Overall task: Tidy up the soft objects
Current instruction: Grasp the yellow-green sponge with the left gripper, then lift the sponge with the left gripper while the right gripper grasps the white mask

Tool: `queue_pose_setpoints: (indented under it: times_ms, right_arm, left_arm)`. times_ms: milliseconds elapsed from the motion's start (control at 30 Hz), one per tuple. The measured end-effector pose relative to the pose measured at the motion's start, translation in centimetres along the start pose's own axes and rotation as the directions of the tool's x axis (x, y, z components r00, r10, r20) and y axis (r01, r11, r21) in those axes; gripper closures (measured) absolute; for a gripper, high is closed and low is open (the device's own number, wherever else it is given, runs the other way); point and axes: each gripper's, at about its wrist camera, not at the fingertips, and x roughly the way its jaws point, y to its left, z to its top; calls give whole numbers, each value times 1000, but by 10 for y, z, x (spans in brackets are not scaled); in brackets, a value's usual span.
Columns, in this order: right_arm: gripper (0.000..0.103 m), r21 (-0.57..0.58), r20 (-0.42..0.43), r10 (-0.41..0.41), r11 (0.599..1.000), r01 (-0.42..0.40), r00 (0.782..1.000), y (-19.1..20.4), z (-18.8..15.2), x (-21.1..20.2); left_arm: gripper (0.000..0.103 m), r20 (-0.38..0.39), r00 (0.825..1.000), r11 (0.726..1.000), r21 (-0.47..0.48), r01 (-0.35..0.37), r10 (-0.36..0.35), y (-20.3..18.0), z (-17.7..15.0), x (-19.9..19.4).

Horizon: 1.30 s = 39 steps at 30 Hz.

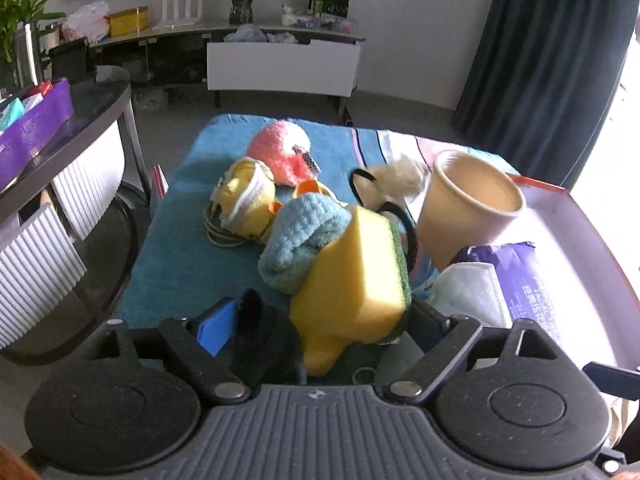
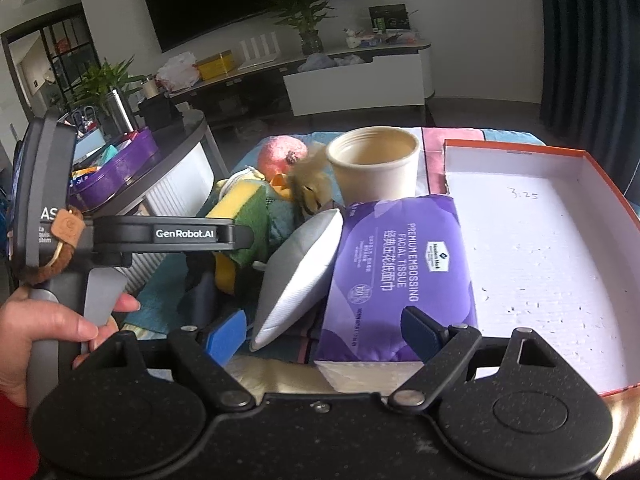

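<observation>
Closest to my lens on the left wrist view is the left gripper (image 1: 322,312), its jaws spread wide with the yellow and green sponge (image 1: 356,264) standing between them. Its blue left pad (image 1: 218,326) is clear of the sponge, and a black fuzzy item (image 1: 268,340) sits against that pad; the other finger is mostly hidden behind the sponge's green side, so I see no pinch. From the right wrist I see a hand (image 2: 48,340) wrapped round that tool's grey handle.

On my other side the right gripper (image 2: 320,332) is also spread, holding nothing, its fingers reaching over the near end of the purple tissue pack (image 2: 400,260).

Biggest thing on the table is the orange-edged box (image 2: 560,280), white inside, to the right of the pack. A blue towel (image 1: 180,248) covers the surface under the pile. The paper cup (image 1: 468,216) stands beyond the tissue pack.

A light blue fluffy cloth (image 1: 300,240) leans on the sponge's far left corner. Behind it lie a yellow plush toy (image 1: 248,196) and a pink plush (image 1: 280,152), touching each other. A white mask (image 2: 296,272) rests tilted against the pack's left edge. A black hair band (image 1: 410,236) loops between sponge and cup.
</observation>
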Motion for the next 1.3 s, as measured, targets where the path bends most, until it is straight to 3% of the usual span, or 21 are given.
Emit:
queue_pose_setpoints:
  times_ms: [133, 267, 333, 400, 533, 867, 1033, 1300]
  right_arm:
    - [3, -9, -3, 0, 1000, 0, 1000, 3, 1, 1]
    - [3, -12, -12, 4, 1000, -4, 1000, 5, 2, 4]
    - [4, -18, -17, 7, 1000, -7, 1000, 8, 1, 6]
    - [5, -24, -22, 8, 1000, -9, 1000, 10, 1, 8]
    - [8, -31, -24, 10, 999, -11, 1000, 14, 1, 11]
    - [27, -36, -34, 69, 997, -71, 997, 33, 1, 10]
    - [29, 18, -78, 59, 998, -58, 995, 37, -1, 23]
    - [33, 117, -112, -3, 993, 16, 994, 39, 4, 51]
  left_arm:
    - [13, 36, 999, 1000, 6, -18, 17, 4, -1, -5]
    - [15, 84, 990, 993, 31, -116, 113, 4, -1, -5]
    - [22, 38, 995, 995, 44, -95, 93, 3, 0, 6]
    - [44, 26, 995, 994, 55, -98, 96, 1, -1, 13]
    - [67, 16, 999, 999, 25, -31, 31, 2, 2, 21]
    - [69, 114, 988, 993, -43, 106, -100, 22, -1, -20]
    - [69, 152, 983, 992, -58, 110, -100, 30, -4, -35]
    - [69, 142, 986, 994, -57, 95, -86, 33, -11, -34]
